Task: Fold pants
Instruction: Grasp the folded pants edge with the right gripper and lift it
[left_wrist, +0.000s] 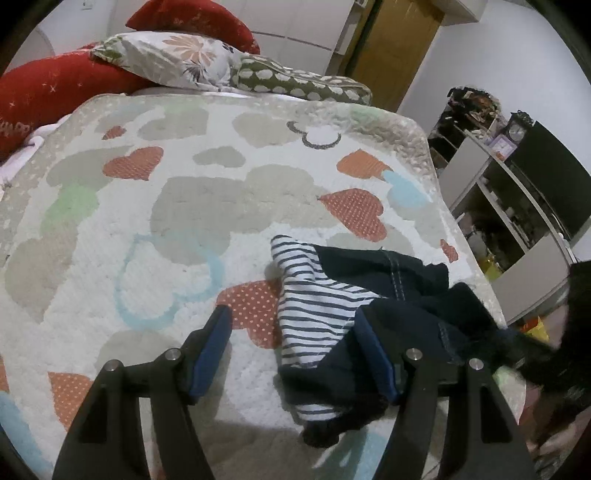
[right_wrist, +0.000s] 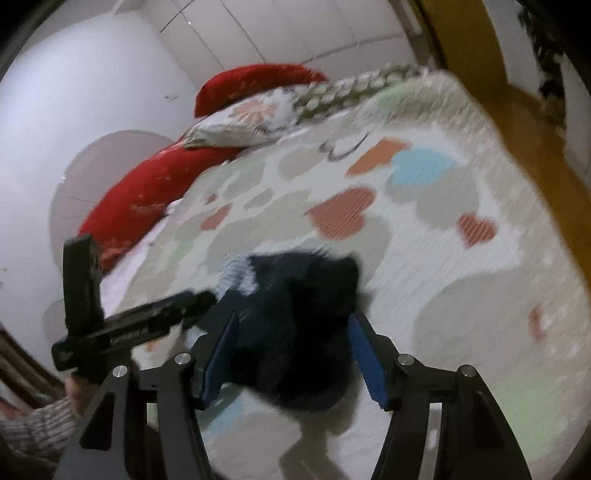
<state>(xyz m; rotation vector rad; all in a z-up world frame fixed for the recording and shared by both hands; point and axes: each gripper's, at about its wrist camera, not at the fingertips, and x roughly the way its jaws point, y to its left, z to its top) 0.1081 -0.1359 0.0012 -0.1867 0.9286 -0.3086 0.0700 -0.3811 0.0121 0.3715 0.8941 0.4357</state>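
A quilted bedspread (left_wrist: 155, 229) covers the bed, its nubbly white ground printed with grey clouds, dotted orange hearts and pale blue and green shapes; at its far end lie two plush red pillows (left_wrist: 55, 92), a floral pillow (left_wrist: 177, 55) and an olive cushion with white cloud shapes (left_wrist: 295, 79). The pants (left_wrist: 388, 295) lie in a crumpled heap on the bedspread near its right edge, dark navy cloth with light topstitching along a seam and a blue-and-white striped lining turned outward at the left. The left tool (left_wrist: 295, 350) points down at a slant over the bed, its black arms ending in blue ribbed pads that stand well apart; the right pad lies against the navy cloth, the left pad is over bare bedspread, and nothing is pinched between them. The right tool (right_wrist: 291, 343) also tilts downward, and its view is smeared by motion blur; its blue pads are spread wide with the dark bundle of pants lying between and beyond them, and neither pad presses on the cloth. In that view the left tool shows as a black bar at the left edge, held by a hand (right_wrist: 77, 391) in a grey knitted sleeve (right_wrist: 33, 424), its tip reaching the striped part of the pants.
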